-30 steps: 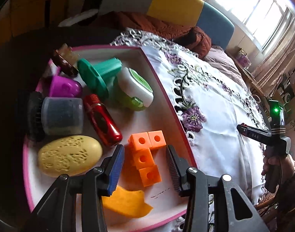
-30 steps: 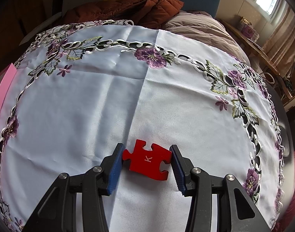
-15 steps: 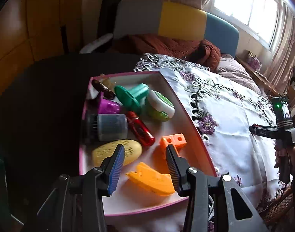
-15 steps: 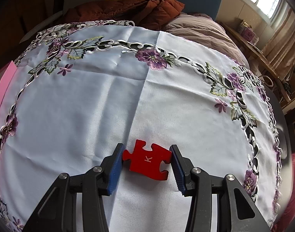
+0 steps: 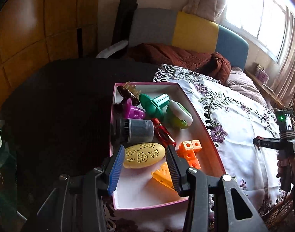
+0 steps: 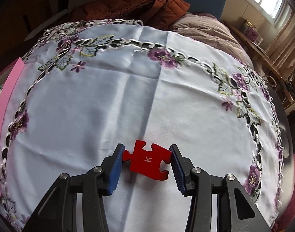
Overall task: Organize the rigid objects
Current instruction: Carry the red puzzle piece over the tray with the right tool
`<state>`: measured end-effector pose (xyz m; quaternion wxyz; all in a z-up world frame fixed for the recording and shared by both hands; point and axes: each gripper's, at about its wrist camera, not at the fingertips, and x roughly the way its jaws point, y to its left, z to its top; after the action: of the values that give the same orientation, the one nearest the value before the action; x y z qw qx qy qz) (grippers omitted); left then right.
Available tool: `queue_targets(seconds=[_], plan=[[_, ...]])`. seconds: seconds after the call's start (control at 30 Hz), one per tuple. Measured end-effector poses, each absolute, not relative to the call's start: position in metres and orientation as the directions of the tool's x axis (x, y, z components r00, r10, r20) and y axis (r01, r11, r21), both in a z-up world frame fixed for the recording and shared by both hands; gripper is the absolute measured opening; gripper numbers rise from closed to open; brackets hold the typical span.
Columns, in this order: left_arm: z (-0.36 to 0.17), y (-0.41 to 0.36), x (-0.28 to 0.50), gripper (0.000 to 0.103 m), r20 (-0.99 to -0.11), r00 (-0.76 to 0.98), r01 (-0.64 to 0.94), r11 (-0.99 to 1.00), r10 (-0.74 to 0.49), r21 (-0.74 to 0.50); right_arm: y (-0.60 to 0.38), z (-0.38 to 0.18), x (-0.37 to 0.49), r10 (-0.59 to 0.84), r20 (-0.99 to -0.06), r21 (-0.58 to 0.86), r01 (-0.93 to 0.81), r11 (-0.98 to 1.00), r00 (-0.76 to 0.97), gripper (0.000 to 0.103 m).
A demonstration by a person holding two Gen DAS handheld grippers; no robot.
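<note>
Left wrist view above pink box (image 5: 194,108), right close over shared tablecloth (image 6: 108,106)

crowded pink box (image 5: 194,104), bare tablecloth (image 6: 101,108) beside

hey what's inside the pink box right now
Inside the pink box: yellow oval soap, orange cubes, orange wedge, red bottle, grey cylinder, green items and a purple piece. The left gripper's fingers cover part of the floor.
</note>
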<state>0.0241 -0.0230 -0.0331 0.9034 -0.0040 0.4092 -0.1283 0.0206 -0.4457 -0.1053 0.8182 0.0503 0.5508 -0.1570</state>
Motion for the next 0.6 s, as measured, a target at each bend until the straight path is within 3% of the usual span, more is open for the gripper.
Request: queue_targets(seconds=[0.6], plan=[[-0.039, 0.02, 0.026, 0.044, -0.737, 0.649, 0.12, 0.982, -0.187, -0.143, -0.369, -0.078, 0.023, -0.087, -0.9, -0.014, 0.172, 0.985, 0.426, 0.048]])
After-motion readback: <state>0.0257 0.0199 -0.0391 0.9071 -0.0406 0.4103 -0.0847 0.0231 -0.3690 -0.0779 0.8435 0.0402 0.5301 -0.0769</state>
